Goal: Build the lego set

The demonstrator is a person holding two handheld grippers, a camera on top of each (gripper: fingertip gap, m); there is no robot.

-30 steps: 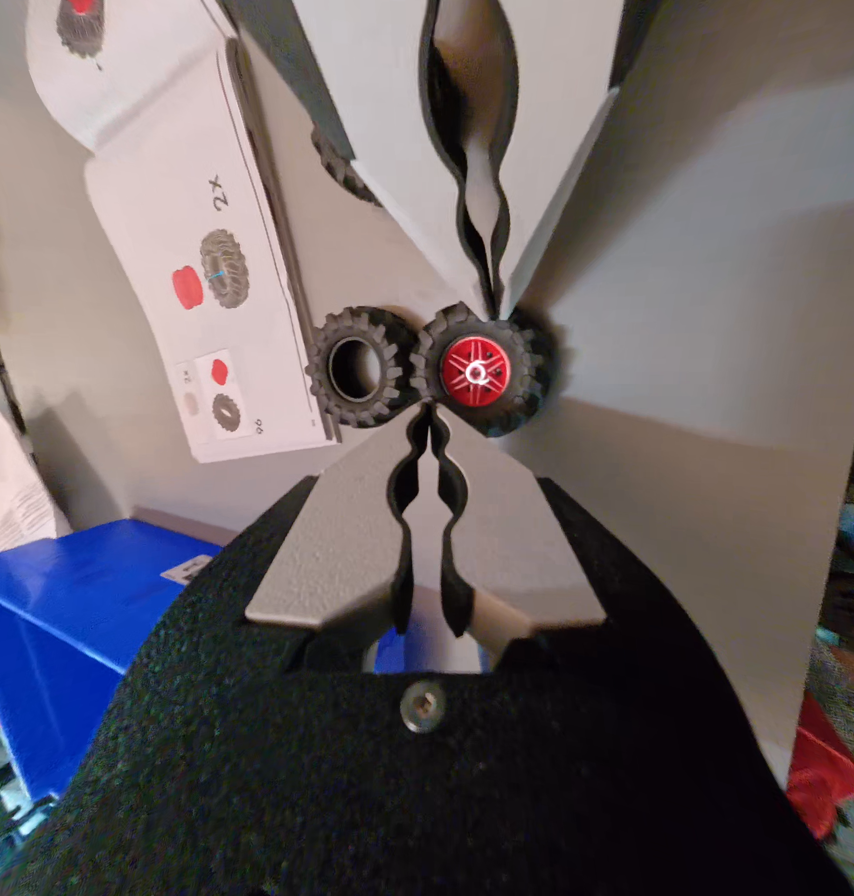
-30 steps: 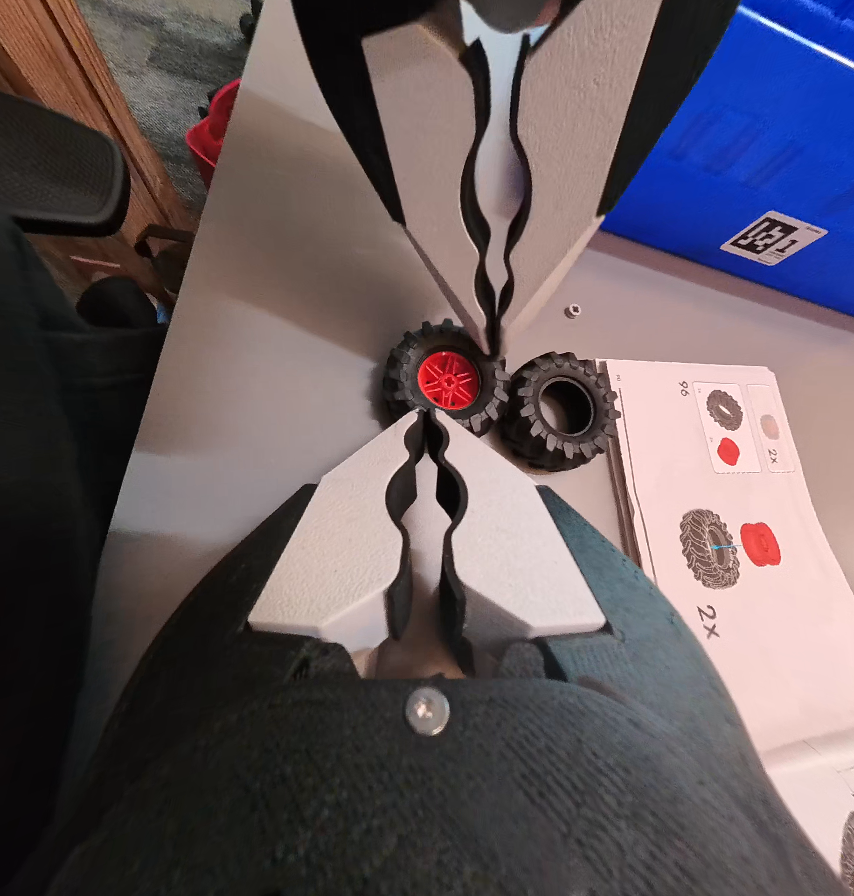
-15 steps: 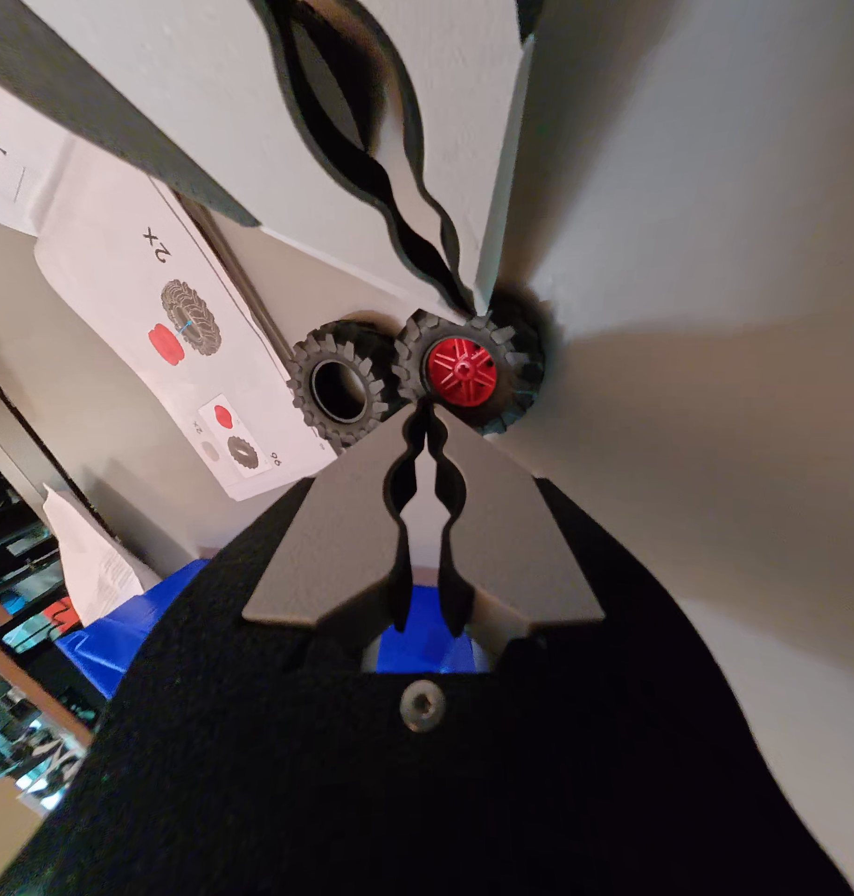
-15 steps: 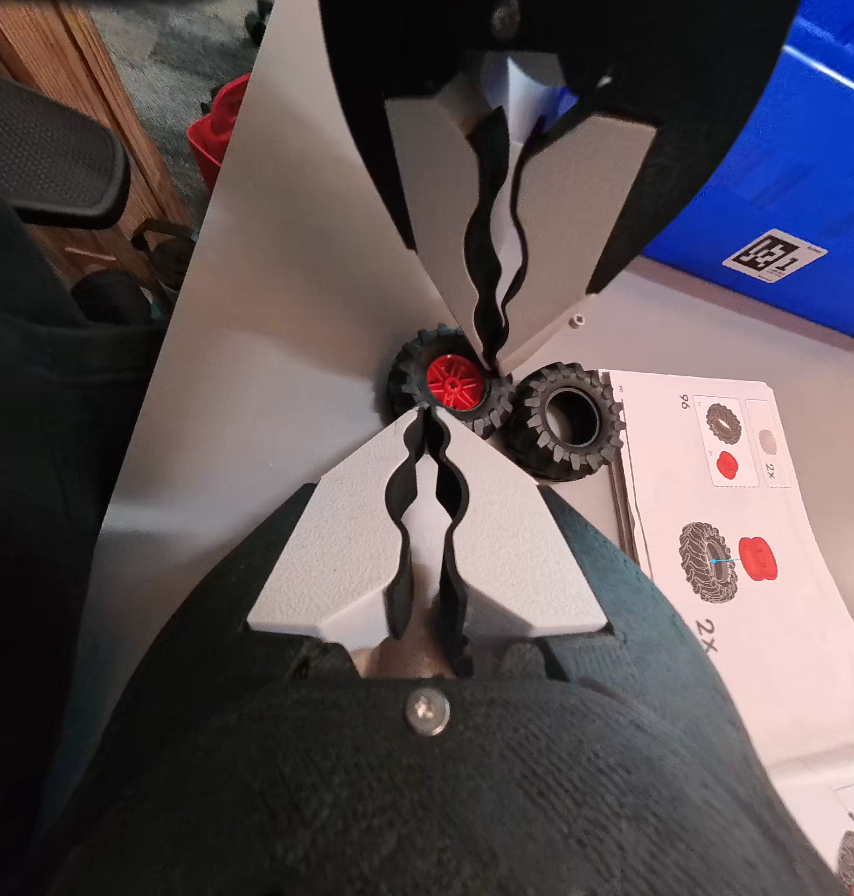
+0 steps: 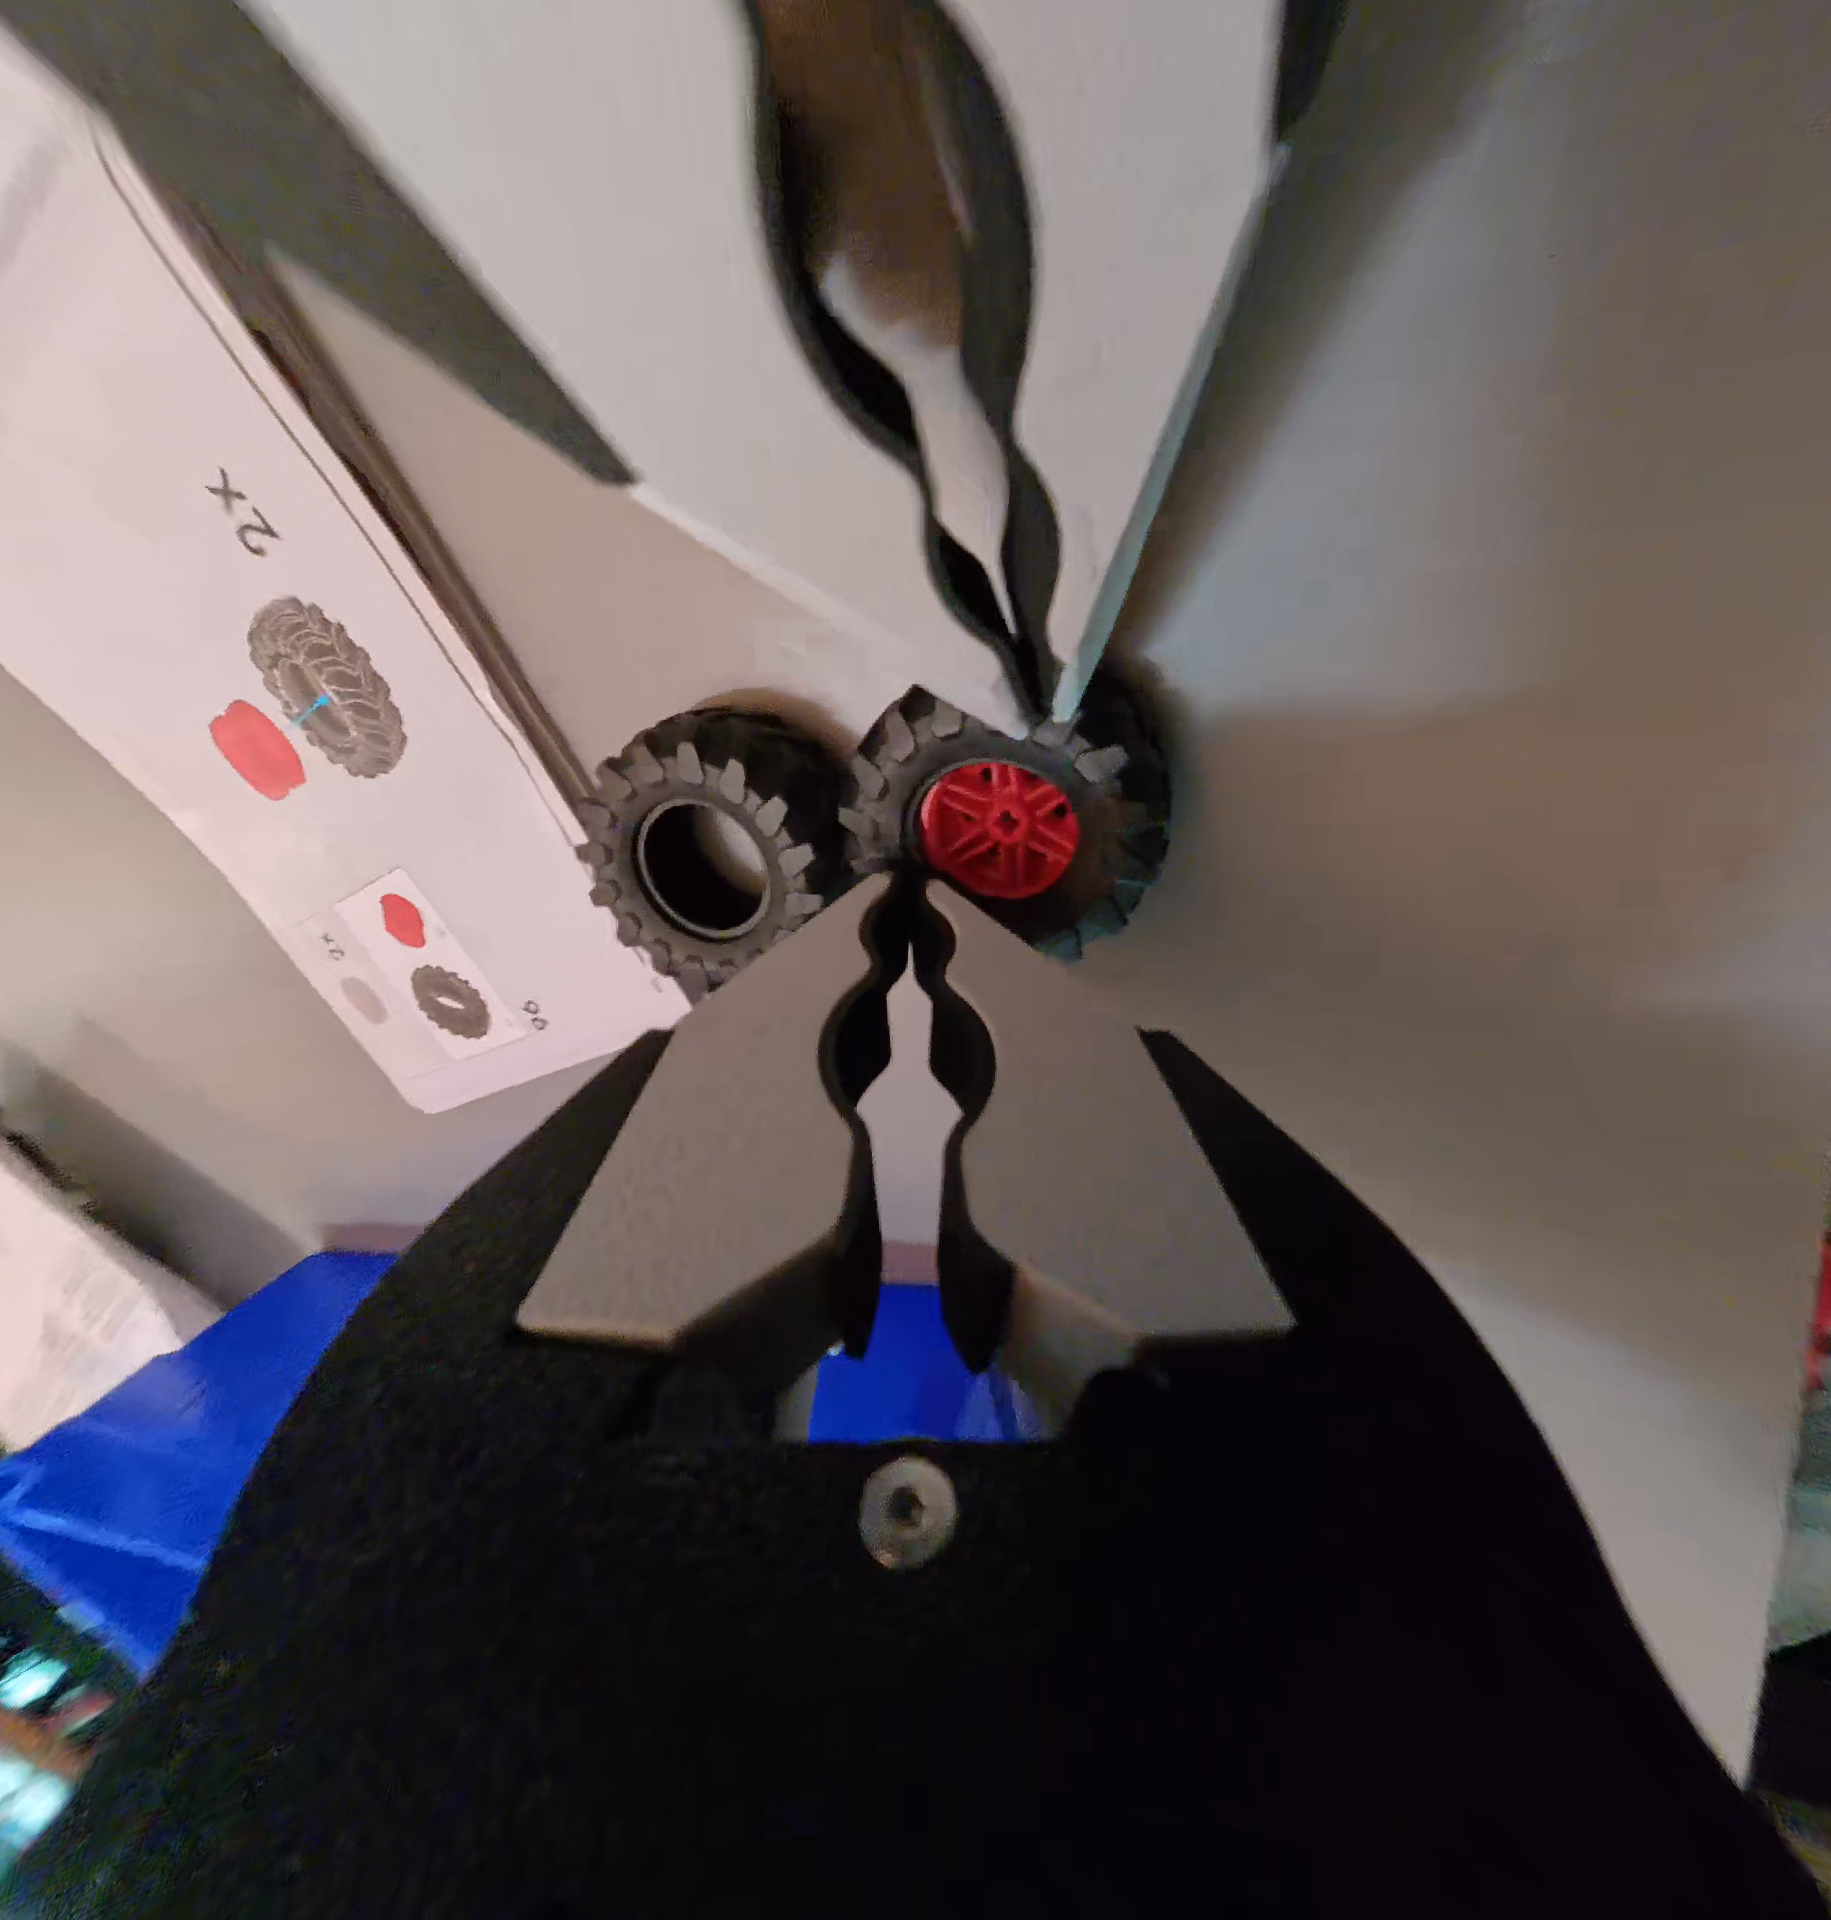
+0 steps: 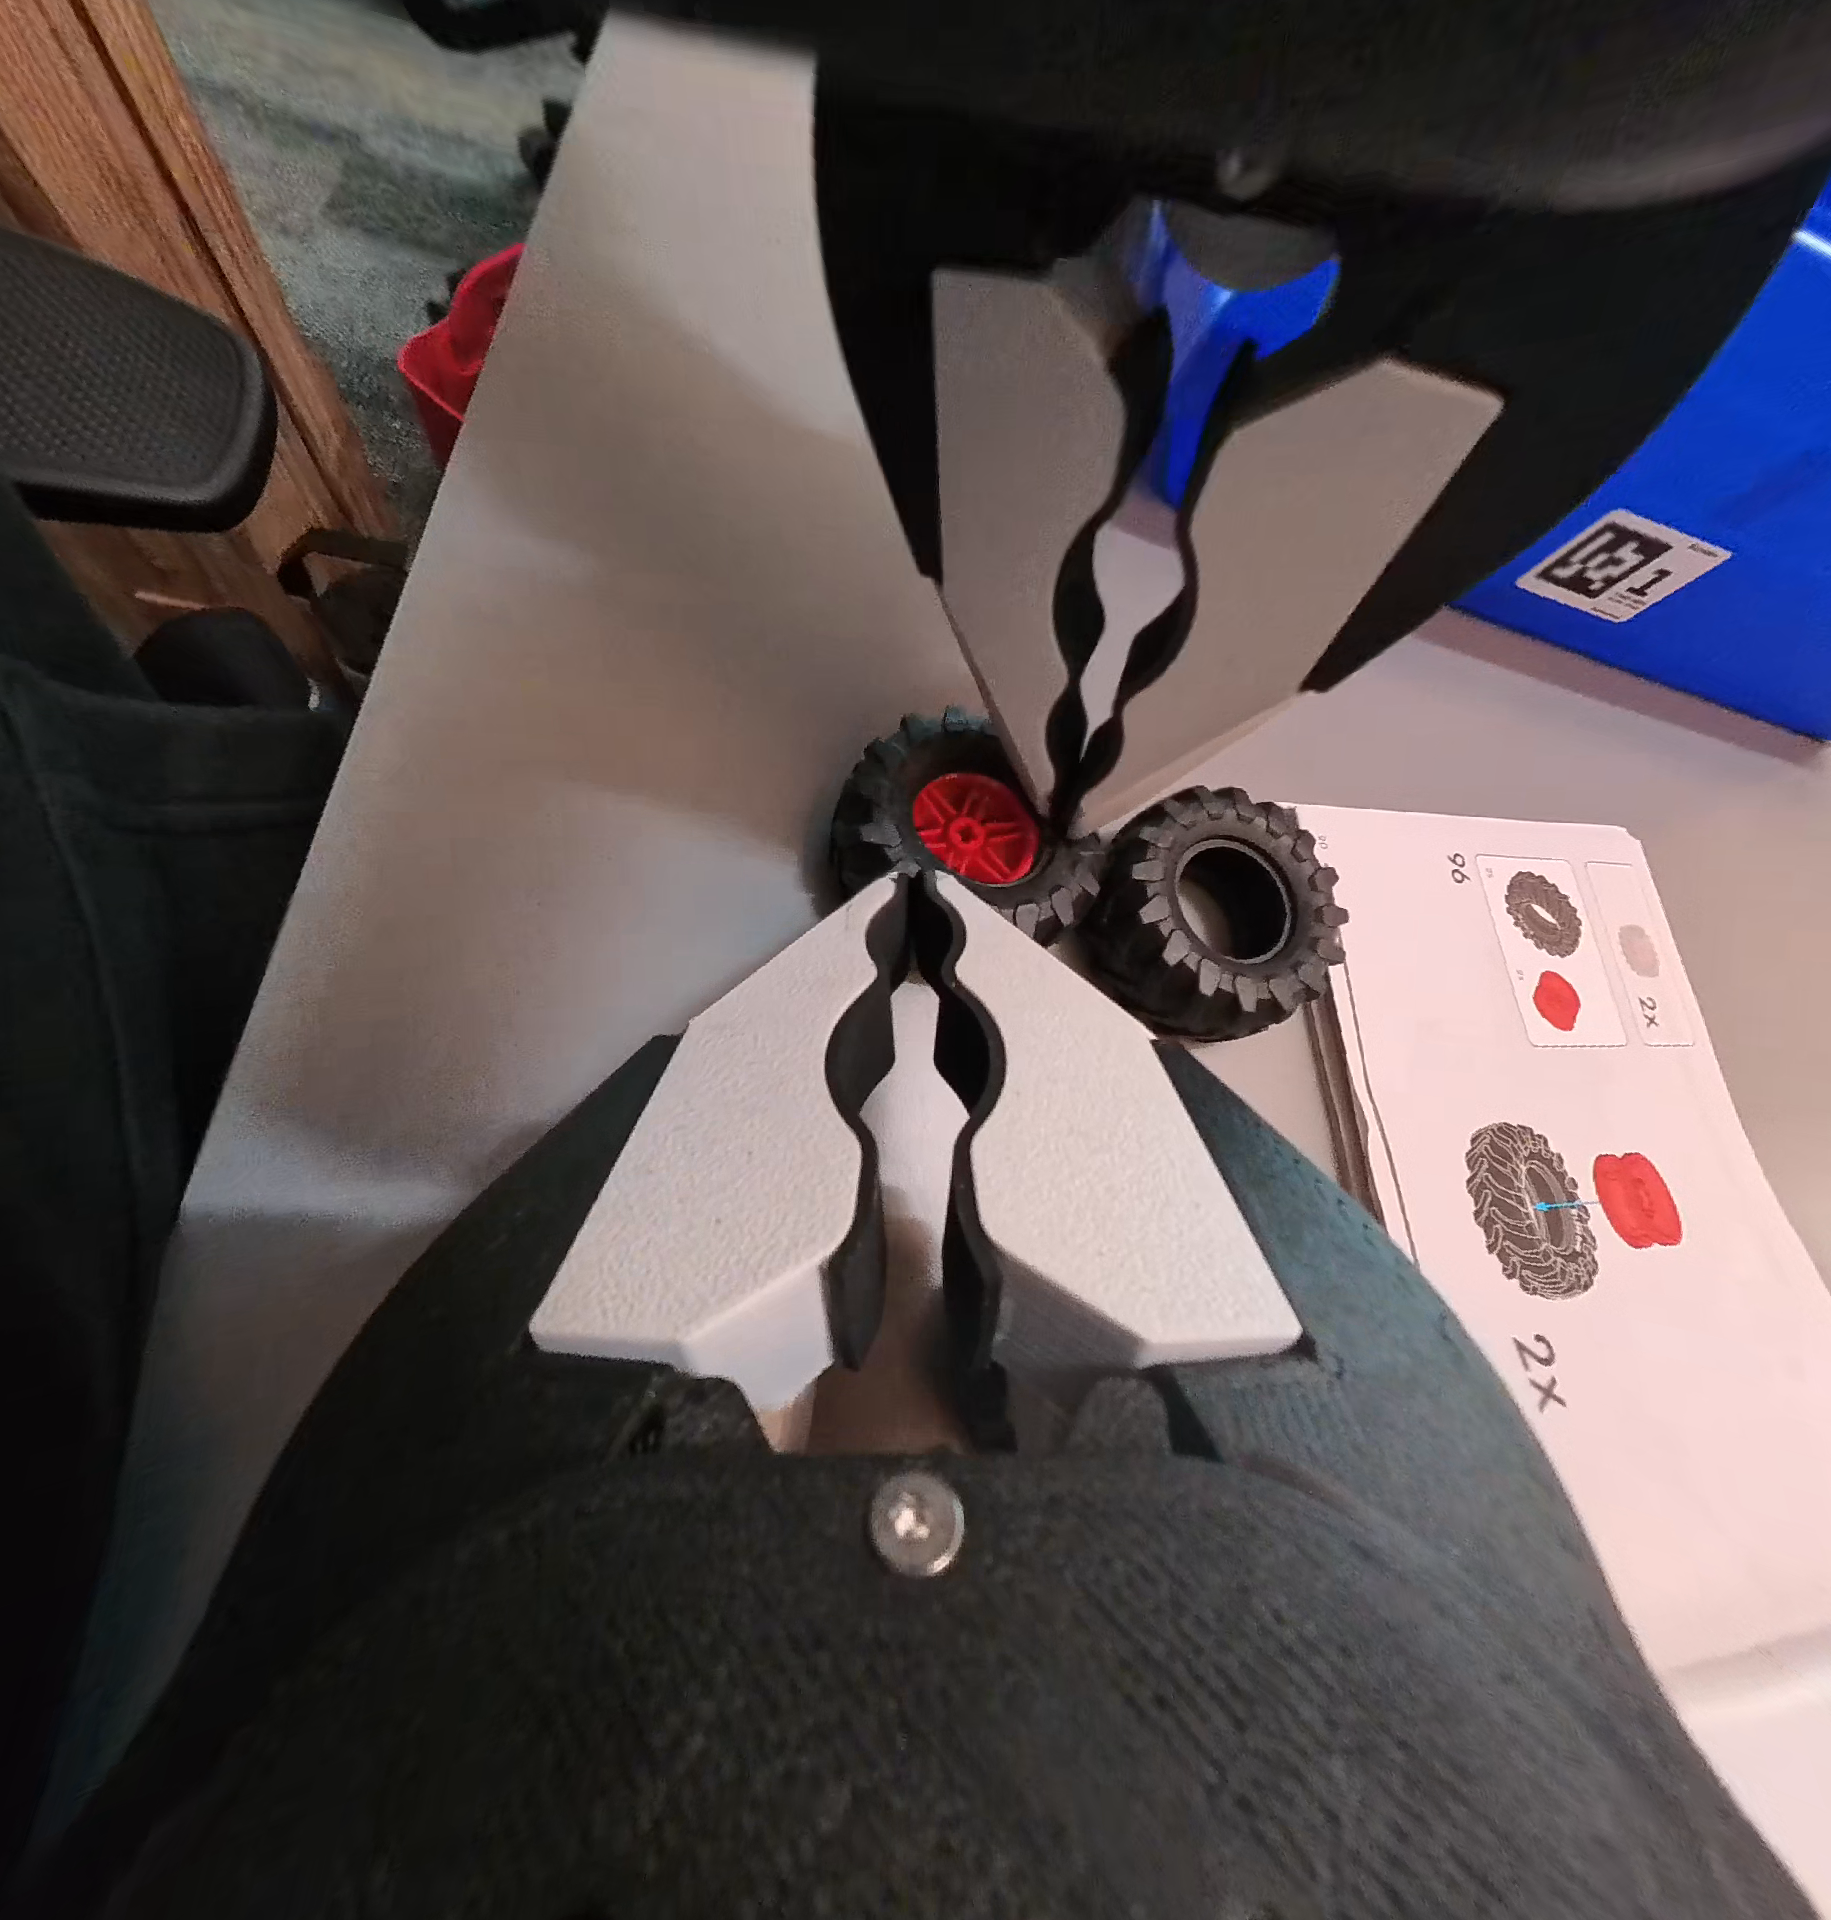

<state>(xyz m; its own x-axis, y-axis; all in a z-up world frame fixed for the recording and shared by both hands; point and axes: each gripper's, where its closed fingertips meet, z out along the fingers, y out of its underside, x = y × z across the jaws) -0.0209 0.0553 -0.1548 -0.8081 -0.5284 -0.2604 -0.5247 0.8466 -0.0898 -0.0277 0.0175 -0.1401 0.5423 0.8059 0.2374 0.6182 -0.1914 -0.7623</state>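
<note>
A black tyre with a red hub [image 6: 968, 831] lies flat on the grey table [image 6: 578, 623]. An empty black tyre [image 6: 1217, 914] lies touching it, against the booklet's edge. My right gripper [image 6: 916, 883] is shut, its tips on the near edge of the hubbed tyre. My left gripper [image 6: 1062, 821] is shut and comes from the opposite side, its tips at the hub's rim. In the left wrist view, the left gripper [image 5: 906, 894] meets the hubbed tyre [image 5: 999, 826], the right gripper [image 5: 1041, 707] is opposite, and the empty tyre [image 5: 703, 847] is to the left.
An open instruction booklet [image 6: 1617, 1143] lies beside the tyres and also shows in the left wrist view [image 5: 267, 623]. A blue bin [image 6: 1721, 468] stands on the table behind the left gripper. A black chair armrest [image 6: 90, 384] and a red object [image 6: 454, 353] are beyond the table's edge. Left tips to right tips: about 4 cm.
Both tyres have stayed in place. The left gripper has tilted and swung around the hubbed tyre, its tips shifting toward the hub's rim. Both grippers have stayed shut.
</note>
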